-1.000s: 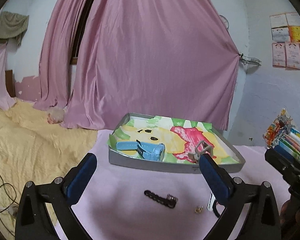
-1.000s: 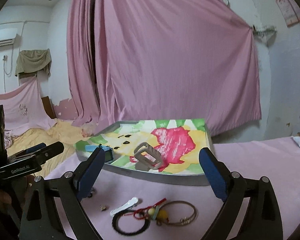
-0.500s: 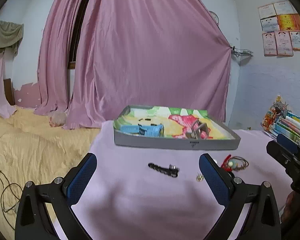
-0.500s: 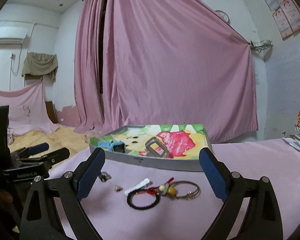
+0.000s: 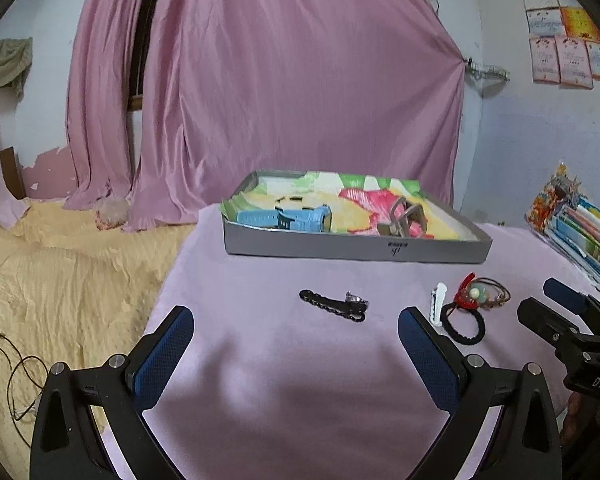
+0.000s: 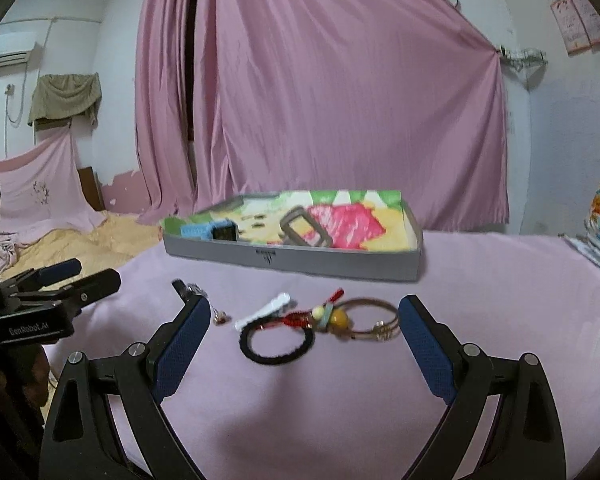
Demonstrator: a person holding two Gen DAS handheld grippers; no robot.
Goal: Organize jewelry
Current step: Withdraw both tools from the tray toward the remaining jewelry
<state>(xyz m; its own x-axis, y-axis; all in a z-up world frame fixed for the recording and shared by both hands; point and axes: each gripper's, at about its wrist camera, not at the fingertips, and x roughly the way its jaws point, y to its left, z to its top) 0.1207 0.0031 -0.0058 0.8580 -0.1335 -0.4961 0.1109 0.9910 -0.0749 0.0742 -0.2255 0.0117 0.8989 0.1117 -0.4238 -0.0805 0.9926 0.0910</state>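
Note:
A grey tray (image 5: pixel 356 249) (image 6: pixel 292 261) lined with a colourful printed sheet stands at the back of the pink-covered table. A blue watch (image 5: pixel 288 218) (image 6: pixel 210 231) and a taupe watch (image 5: pixel 404 216) (image 6: pixel 304 232) lie in it. On the cloth in front lie a black link bracelet (image 5: pixel 334 306), a white clip (image 6: pixel 266 310) (image 5: pixel 438 304), a black hair band (image 6: pixel 278 342) (image 5: pixel 462 324), a red cord with beads (image 6: pixel 320 316) and a brass bangle (image 6: pixel 370 316). My left gripper (image 5: pixel 296 354) is open and holds nothing, short of the bracelet. My right gripper (image 6: pixel 302 344) is open over the hair band.
A yellow bedspread (image 5: pixel 60 280) with a loose cable lies left of the table. A stack of colourful books (image 5: pixel 580 232) sits at the right edge. Pink curtains (image 5: pixel 300 80) hang behind the tray. A small metal charm (image 6: pixel 220 316) lies near the right gripper's left finger.
Both grippers have pulled back from the tray and tilted down toward the loose jewelry on the cloth. The pieces on the table now sit closer in both views. Neither gripper has closed.

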